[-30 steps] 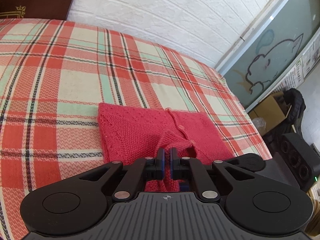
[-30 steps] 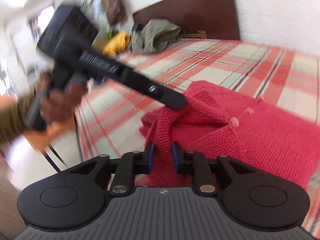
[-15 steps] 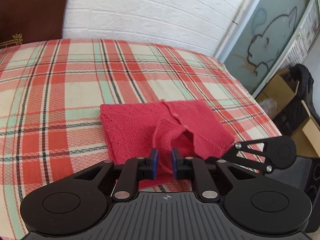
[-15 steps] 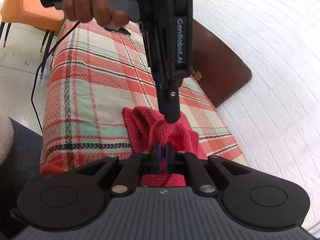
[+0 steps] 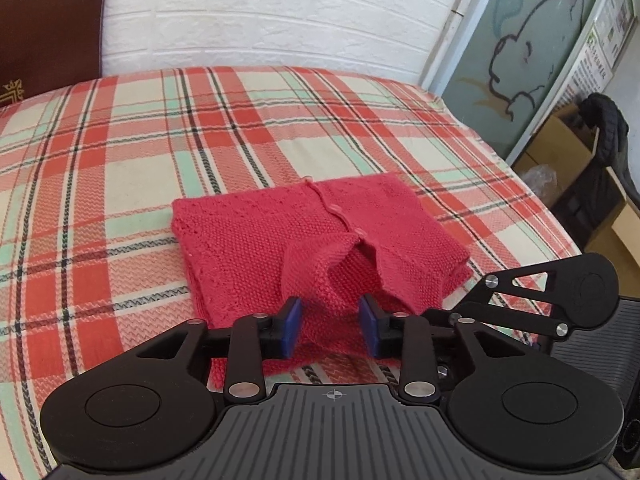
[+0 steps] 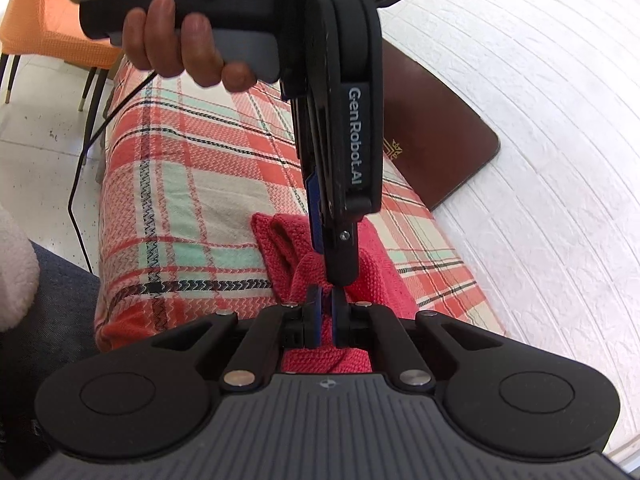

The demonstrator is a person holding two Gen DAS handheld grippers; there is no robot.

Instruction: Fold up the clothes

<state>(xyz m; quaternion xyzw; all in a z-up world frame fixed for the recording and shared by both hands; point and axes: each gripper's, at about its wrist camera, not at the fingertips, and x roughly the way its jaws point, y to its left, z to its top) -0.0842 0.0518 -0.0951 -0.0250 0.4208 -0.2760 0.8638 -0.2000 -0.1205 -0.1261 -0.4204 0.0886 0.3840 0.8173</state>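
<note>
Red knit cardigan (image 5: 320, 240) folded, front flap raised; left gripper (image 5: 330, 326) released, right gripper (image 6: 325, 316) pinching its edge.

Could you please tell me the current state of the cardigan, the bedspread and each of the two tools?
Red knitted button-front cardigan: folded into a rectangle, lying on the bed, near edge bunched up.
Left tool: open, blue pads either side of the raised fabric, not pinching it.
Right tool: shut on the cardigan's near edge.
Red, cream and mint plaid bedspread: spread flat under the cardigan.
</note>
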